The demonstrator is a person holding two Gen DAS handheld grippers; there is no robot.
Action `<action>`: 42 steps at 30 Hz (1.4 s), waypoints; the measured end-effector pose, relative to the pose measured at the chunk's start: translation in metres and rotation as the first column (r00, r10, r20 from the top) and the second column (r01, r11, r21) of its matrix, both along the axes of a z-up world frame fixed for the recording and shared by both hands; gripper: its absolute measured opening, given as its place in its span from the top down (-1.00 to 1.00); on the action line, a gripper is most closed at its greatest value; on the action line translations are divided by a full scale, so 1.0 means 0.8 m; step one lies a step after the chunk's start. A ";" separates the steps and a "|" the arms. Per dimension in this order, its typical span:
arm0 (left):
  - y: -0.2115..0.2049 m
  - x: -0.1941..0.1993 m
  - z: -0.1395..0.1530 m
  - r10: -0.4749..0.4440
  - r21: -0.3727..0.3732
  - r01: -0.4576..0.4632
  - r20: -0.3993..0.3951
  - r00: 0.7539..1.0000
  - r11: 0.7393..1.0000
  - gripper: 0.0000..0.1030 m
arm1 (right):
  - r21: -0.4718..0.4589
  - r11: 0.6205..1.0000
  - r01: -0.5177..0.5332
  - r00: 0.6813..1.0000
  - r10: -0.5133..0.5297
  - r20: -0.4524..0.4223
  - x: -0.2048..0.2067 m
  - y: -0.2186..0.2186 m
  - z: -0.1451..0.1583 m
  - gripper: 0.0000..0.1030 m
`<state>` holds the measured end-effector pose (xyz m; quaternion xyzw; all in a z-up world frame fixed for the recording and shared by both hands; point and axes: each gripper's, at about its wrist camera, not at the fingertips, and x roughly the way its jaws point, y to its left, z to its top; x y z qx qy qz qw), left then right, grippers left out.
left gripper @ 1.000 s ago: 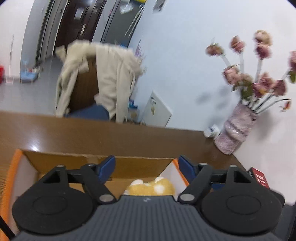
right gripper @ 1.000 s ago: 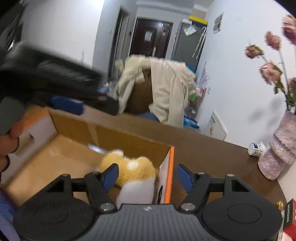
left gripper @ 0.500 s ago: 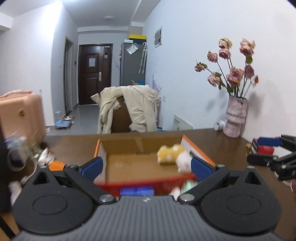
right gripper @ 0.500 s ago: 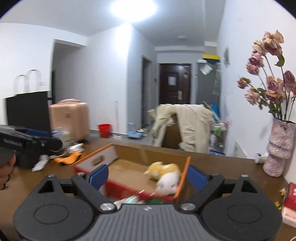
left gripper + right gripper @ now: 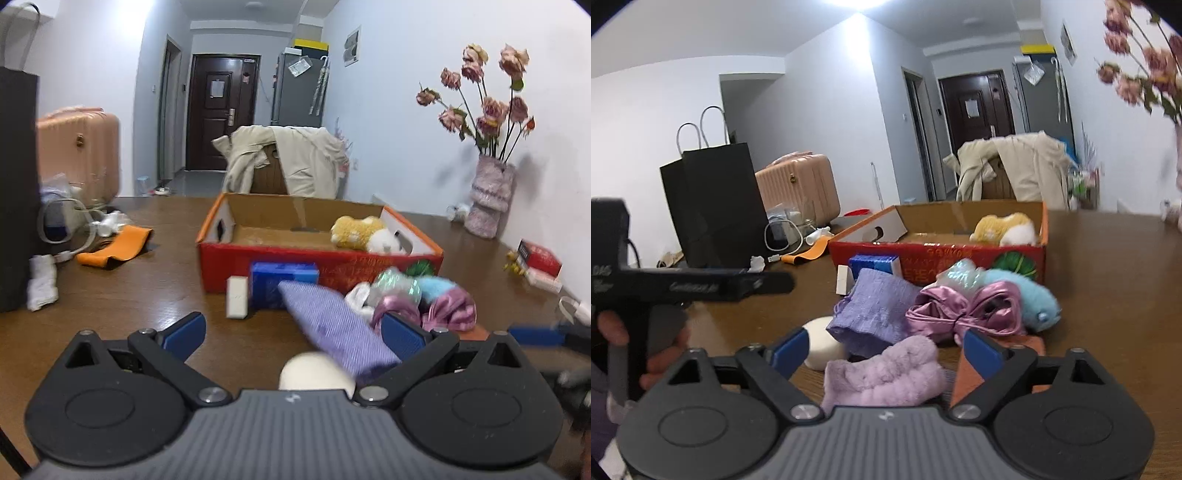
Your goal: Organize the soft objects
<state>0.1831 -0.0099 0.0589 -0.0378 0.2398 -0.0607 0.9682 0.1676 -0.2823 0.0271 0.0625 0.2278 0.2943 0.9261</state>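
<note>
An open orange cardboard box (image 5: 258, 258) (image 5: 923, 254) holds a yellow and white plush toy (image 5: 364, 232) (image 5: 1004, 225). In front of it lie a purple cloth (image 5: 332, 325) (image 5: 879, 310), a pink shiny bow (image 5: 964, 308) (image 5: 448, 306), a light blue plush (image 5: 1030, 295), a fluffy lilac piece (image 5: 886, 373) and a white round sponge (image 5: 314, 374) (image 5: 822, 341). My left gripper (image 5: 291, 338) is open and empty above the purple cloth. My right gripper (image 5: 886, 347) is open and empty, with the lilac piece between its fingers.
A blue box (image 5: 280, 280) and a small white block (image 5: 236, 301) stand against the orange box. An orange strap (image 5: 118, 245), cables and a black paper bag (image 5: 713, 206) lie at the left. A vase of flowers (image 5: 487, 199) and a red pack (image 5: 539, 258) stand at the right.
Both grippers have pulled back from the box toward the near edge of the table and lowered. The pile of soft things in front of the box has come into view.
</note>
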 end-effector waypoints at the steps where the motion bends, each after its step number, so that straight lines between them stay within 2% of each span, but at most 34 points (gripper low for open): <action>1: 0.001 0.016 -0.001 -0.012 -0.015 0.012 -0.003 1.000 1.000 -1.00 | 0.013 1.000 -0.001 1.000 0.002 -0.015 0.007 0.005 -0.002 -0.63; 4: 0.005 0.073 -0.012 -0.021 -0.057 0.016 -0.077 0.997 0.998 -0.91 | 0.025 1.000 -0.011 0.999 0.012 -0.050 0.029 0.021 -0.008 -0.45; 6: 0.007 0.111 -0.022 -0.009 -0.078 -0.003 -0.153 0.988 0.997 -0.64 | 0.028 0.999 -0.017 0.998 0.019 -0.059 0.043 0.033 -0.012 -0.38; 10: 0.013 0.158 -0.040 -0.017 -0.138 -0.015 -0.229 0.973 0.990 -0.55 | 0.024 0.999 -0.034 0.996 0.036 -0.087 0.070 0.057 -0.018 -0.29; 11: 0.017 0.165 -0.045 -0.012 -0.159 -0.028 -0.248 0.969 0.987 -0.46 | 0.021 0.999 -0.042 0.995 0.043 -0.095 0.075 0.062 -0.020 -0.26; 13: 0.024 0.176 -0.053 -0.026 -0.214 -0.033 -0.269 0.963 0.976 0.00 | 0.010 0.998 -0.058 0.993 0.059 -0.105 0.084 0.074 -0.024 -0.17; 14: 0.028 0.179 -0.055 -0.040 -0.237 -0.028 -0.277 0.960 0.971 0.42 | 0.002 0.998 -0.063 0.991 0.063 -0.115 0.089 0.080 -0.027 -0.14; 15: 0.032 0.179 -0.056 -0.044 -0.257 -0.032 -0.285 0.958 0.966 0.69 | -0.004 0.998 -0.063 0.990 0.062 -0.124 0.093 0.085 -0.030 -0.06; 17: 0.041 0.167 -0.053 -0.048 -0.291 -0.030 -0.257 0.965 0.956 0.84 | -0.028 0.998 -0.059 0.989 0.055 -0.137 0.099 0.091 -0.033 0.10; 20: 0.058 0.143 -0.046 -0.041 -0.331 -0.036 -0.223 0.974 0.943 0.89 | -0.062 0.997 -0.038 0.989 0.029 -0.147 0.105 0.095 -0.039 0.34; 22: 0.071 0.123 -0.042 -0.037 -0.358 -0.037 -0.198 0.979 0.933 0.89 | -0.092 0.995 -0.025 0.988 0.010 -0.154 0.109 0.099 -0.040 0.69; 24: 0.083 0.104 -0.041 -0.019 -0.360 -0.039 -0.157 0.987 0.932 0.89 | -0.089 0.996 -0.015 0.988 0.001 -0.155 0.110 0.102 -0.038 0.75; 29: 0.119 0.067 -0.050 0.076 -0.365 -0.114 -0.116 0.990 0.924 0.89 | -0.108 0.994 0.029 0.987 -0.045 -0.152 0.111 0.124 -0.031 0.68; 31: 0.133 0.052 -0.060 0.138 -0.383 -0.165 -0.098 0.986 0.909 0.89 | -0.053 0.999 0.001 0.986 -0.010 -0.167 0.104 0.129 -0.022 0.63; 32: 0.140 0.047 -0.065 0.158 -0.397 -0.185 -0.100 0.982 0.899 0.89 | -0.015 1.000 -0.020 0.983 0.017 -0.184 0.100 0.132 -0.017 0.56; 34: 0.154 0.041 -0.073 0.174 -0.436 -0.206 -0.114 0.978 0.876 0.89 | 0.013 0.998 -0.064 0.979 0.066 -0.194 0.089 0.147 -0.010 0.12; 36: 0.165 0.038 -0.077 0.180 -0.467 -0.217 -0.122 0.976 0.857 0.89 | -0.032 0.997 -0.076 0.980 0.068 -0.186 0.081 0.170 -0.005 0.00; 41: 0.169 0.035 -0.075 0.118 -0.494 -0.159 -0.114 0.986 0.855 0.89 | -0.185 0.982 -0.047 0.979 0.009 -0.201 0.080 0.223 -0.010 0.06; 42: 0.169 0.033 -0.074 0.098 -0.501 -0.143 -0.114 0.989 0.853 0.89 | -0.211 0.977 -0.030 0.980 -0.013 -0.200 0.080 0.228 -0.011 0.22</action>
